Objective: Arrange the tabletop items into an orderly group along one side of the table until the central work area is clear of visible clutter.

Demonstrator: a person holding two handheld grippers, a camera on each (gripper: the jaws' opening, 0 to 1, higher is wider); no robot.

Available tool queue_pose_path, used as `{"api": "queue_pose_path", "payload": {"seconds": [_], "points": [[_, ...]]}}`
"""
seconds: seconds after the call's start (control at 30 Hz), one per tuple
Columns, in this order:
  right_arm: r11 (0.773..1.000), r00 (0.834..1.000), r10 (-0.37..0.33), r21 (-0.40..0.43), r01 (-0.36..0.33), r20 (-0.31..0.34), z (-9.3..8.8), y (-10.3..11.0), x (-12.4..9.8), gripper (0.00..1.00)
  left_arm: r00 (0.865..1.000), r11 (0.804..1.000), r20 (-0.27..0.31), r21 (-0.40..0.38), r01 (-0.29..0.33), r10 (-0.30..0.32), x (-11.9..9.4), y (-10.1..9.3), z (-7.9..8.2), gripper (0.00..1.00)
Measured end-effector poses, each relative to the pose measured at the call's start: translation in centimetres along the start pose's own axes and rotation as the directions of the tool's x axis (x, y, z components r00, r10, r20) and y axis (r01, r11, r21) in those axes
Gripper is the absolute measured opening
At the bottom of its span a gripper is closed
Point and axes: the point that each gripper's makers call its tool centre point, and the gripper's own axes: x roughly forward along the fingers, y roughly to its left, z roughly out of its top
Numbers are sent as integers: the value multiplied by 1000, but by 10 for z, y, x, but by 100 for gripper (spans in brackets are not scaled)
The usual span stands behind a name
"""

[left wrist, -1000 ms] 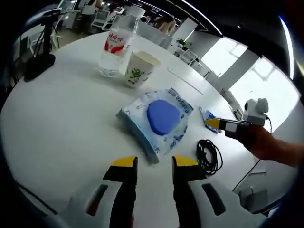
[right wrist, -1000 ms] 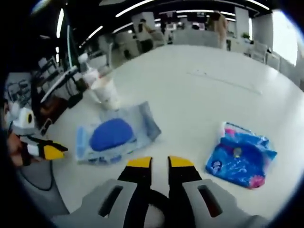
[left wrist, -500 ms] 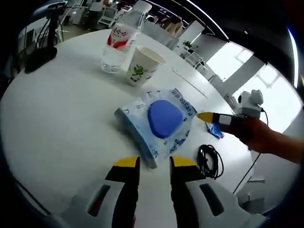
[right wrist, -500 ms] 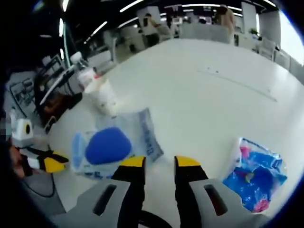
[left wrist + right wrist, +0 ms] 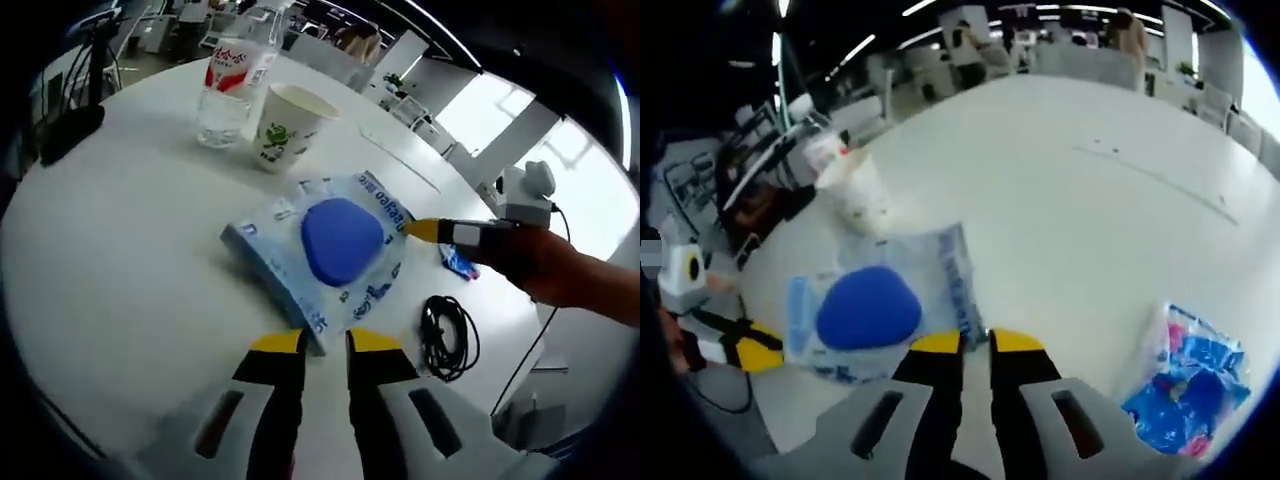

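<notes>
Both grippers (image 5: 323, 342) (image 5: 963, 342), jaws narrowed, close on the wipes pack (image 5: 322, 252); gripping opposite edges squarely should slide it toward the table (image 5: 110, 230) edge.

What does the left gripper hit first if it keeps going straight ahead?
Most likely the wipes pack: its near corner sits just past the left gripper tips, right on the line between them. Contact can't be judged from here.

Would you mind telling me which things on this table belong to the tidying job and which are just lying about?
For the job:
- wipes pack
- paper cup
- water bottle
- coiled black cable
- small blue packet

Just lying about:
- black stand at the table's far edge
- background chairs
</notes>
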Motion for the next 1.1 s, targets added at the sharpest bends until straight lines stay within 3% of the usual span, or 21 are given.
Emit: {"api": "queue_pose_path", "payload": {"seconds": [0.07,0.37,0.7,1.1], "points": [[1000,1000,5,0,-5,5,0,-1,-3,1,1000,1000,-4,11,-14,14,0,4,0,3],[1000,1000,14,0,-14,10,-6,-2,-11,0,1000,1000,-8,0,-10,10,0,2,-1,0],[1000,998,19,21,-20,54,-16,-3,-36,0,1000,1000,-3,12,1,-1,-3,1,1,0],[996,995,-32,84,24,97,-37,-12,-68,0,999,997,-15,58,47,-46,7,-16,10,0]]}}
